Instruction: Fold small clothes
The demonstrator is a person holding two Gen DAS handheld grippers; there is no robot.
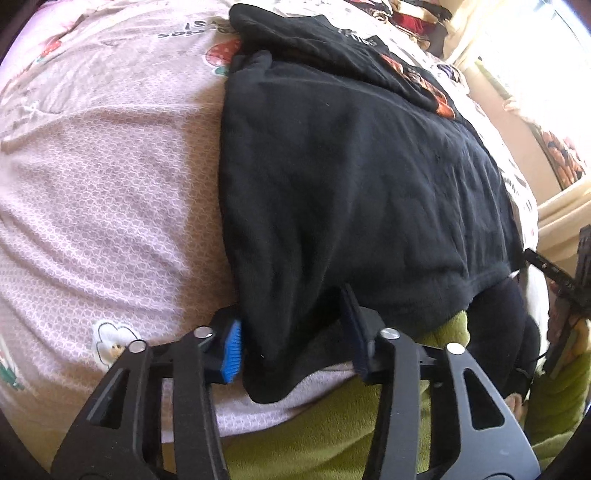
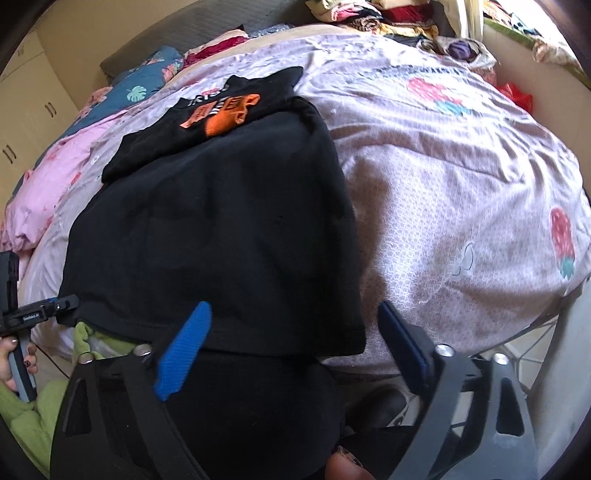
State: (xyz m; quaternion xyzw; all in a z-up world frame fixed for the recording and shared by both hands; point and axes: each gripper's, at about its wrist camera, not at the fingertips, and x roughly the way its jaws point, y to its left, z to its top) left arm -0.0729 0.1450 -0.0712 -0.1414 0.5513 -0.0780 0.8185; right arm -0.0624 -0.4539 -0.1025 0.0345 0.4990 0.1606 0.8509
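Note:
A black garment point(image 1: 351, 177) lies flat on the bed, its near hem hanging over the bed's edge. At its far end lies black cloth with an orange print point(image 2: 221, 110). My left gripper point(image 1: 291, 343) stands with its jaws partly closed around the garment's near left corner; the blue pad point(image 1: 231, 350) is at the cloth's edge, with no clear pinch. My right gripper point(image 2: 291, 347) is open wide at the near right corner point(image 2: 332, 332), its fingers straddling the hem without touching it. Each view shows the other gripper at its side edge.
The bed has a pale lilac sheet point(image 2: 461, 192) printed with strawberries. Pink and blue bedding point(image 2: 55, 177) lies at the left and a pile of clothes point(image 2: 388, 18) at the far end. Green cloth of the person's clothing point(image 1: 332, 424) is below the grippers, and cabinets point(image 2: 26, 110) stand at the left.

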